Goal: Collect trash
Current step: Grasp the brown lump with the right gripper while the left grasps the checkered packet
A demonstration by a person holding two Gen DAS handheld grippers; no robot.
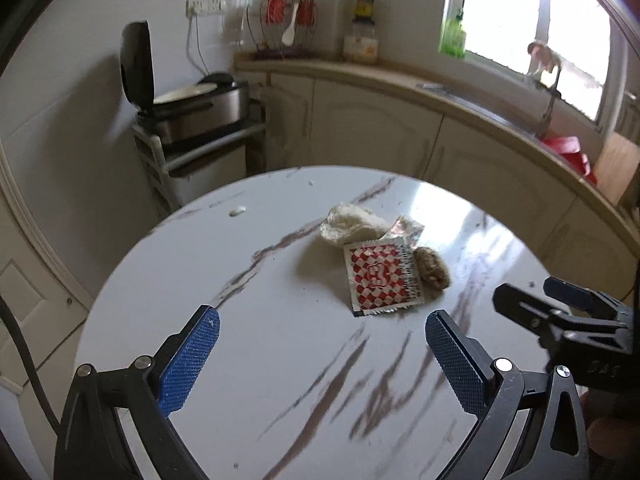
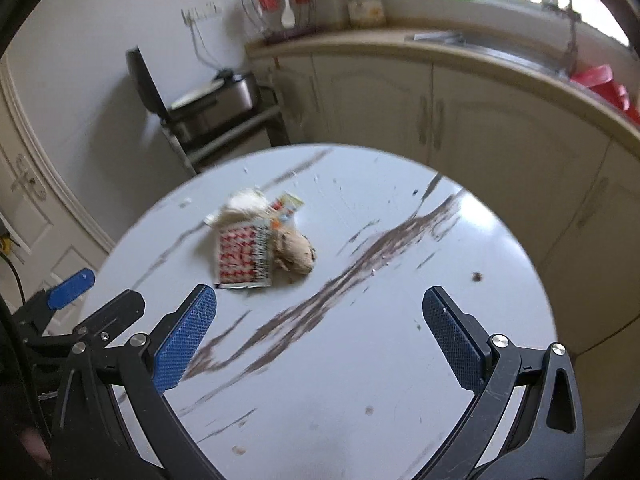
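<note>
Hovering above a round white marble-patterned table (image 1: 200, 280), the left gripper (image 1: 322, 346) and right gripper (image 2: 320, 330) both hold their blue-padded jaws wide apart, gripping nothing. Ahead lies the trash: a red-and-white checkered foil sachet (image 1: 380, 278) touching a crumpled white tissue (image 1: 354, 224) and a brown fibrous lump (image 1: 431, 268).

Black hand-held gripper (image 1: 322, 334), blue textured pads (image 1: 188, 360)
</note>
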